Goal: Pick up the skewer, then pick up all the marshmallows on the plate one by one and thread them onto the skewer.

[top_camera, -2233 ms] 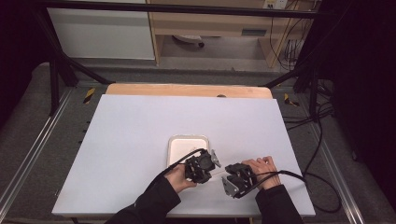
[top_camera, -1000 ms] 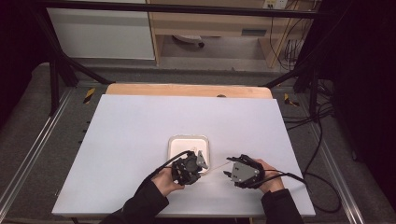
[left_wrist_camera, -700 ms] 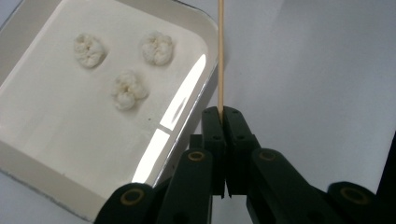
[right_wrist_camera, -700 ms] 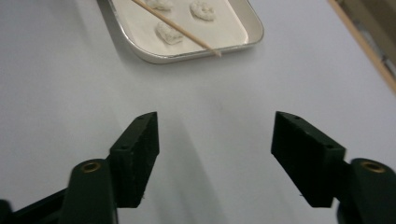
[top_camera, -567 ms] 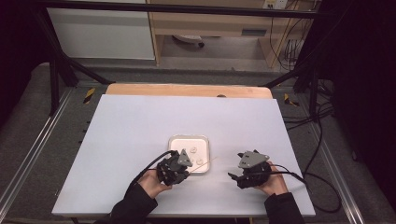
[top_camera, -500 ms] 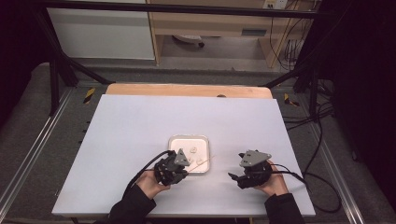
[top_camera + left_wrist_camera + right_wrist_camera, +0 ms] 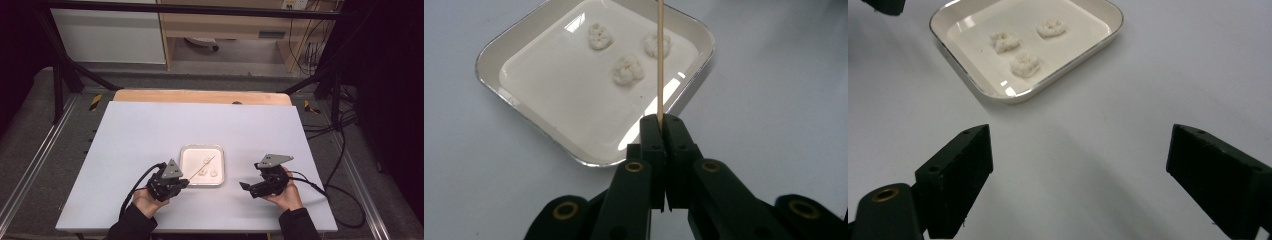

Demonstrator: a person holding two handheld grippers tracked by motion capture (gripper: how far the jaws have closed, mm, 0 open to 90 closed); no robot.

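**A:** Where do we stand?

**B:** My left gripper (image 7: 184,182) is clamped on the wooden skewer (image 7: 659,60), jaws pinched together on its near end. The stick runs out over the white tray (image 7: 186,151) toward one o'clock from the jaws, its tip above the three pale food pieces (image 7: 626,70). The tray sits near the table's (image 7: 150,125) middle, at about one o'clock from my left hand.

**A:** And the right?

**B:** My right gripper (image 7: 1078,185) has just been opening; its jaws stand wide apart with nothing between them, over bare table at four o'clock from the tray.

**A:** What worries you?

**B:** The grip is on the very end of a thin stick, so I'd guess any side load at the tip could swivel it in the pads or snap it. The pieces look soft and crumbly; a slanted stab might split one or shove it along the slick tray. With nothing bracing the tray, a push could also slide it.
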